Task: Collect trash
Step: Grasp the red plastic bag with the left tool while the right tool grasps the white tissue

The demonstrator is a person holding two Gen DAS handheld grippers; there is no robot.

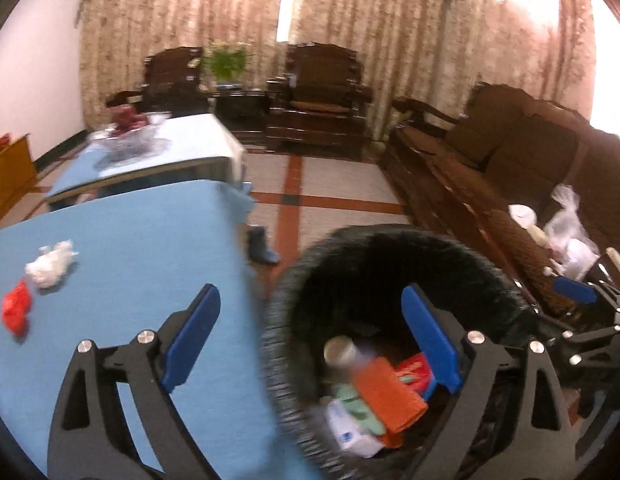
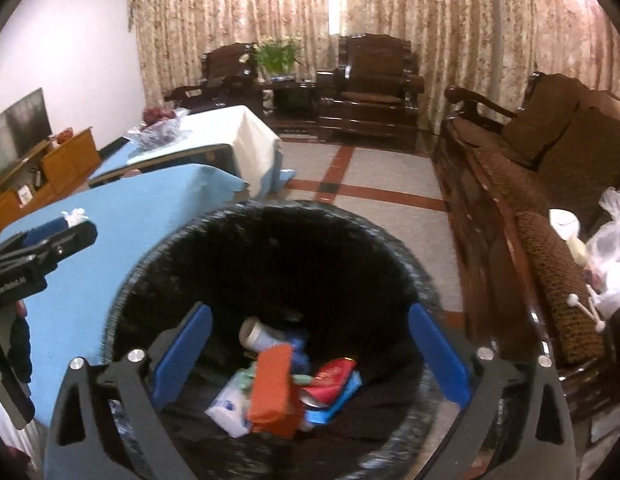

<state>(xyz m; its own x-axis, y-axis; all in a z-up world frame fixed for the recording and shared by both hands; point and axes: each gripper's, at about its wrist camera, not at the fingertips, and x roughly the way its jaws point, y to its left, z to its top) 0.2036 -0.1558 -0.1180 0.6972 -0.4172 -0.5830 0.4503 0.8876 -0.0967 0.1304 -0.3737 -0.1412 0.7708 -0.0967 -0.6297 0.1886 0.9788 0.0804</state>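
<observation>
Right gripper (image 2: 310,354) and left gripper (image 1: 312,340), fingers spread and empty, above the bin (image 2: 157,264), where dropped trash (image 2: 271,390) lies: deposit step apparently complete. Next move: reach left to the white wad (image 1: 50,264) and red scrap (image 1: 15,307) on the table (image 1: 149,232).

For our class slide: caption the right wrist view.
Open right gripper above black round bin holding orange packet.

Black bin (image 2: 269,240), orange packet (image 2: 271,392), blue tablecloth (image 1: 141,232)
</observation>
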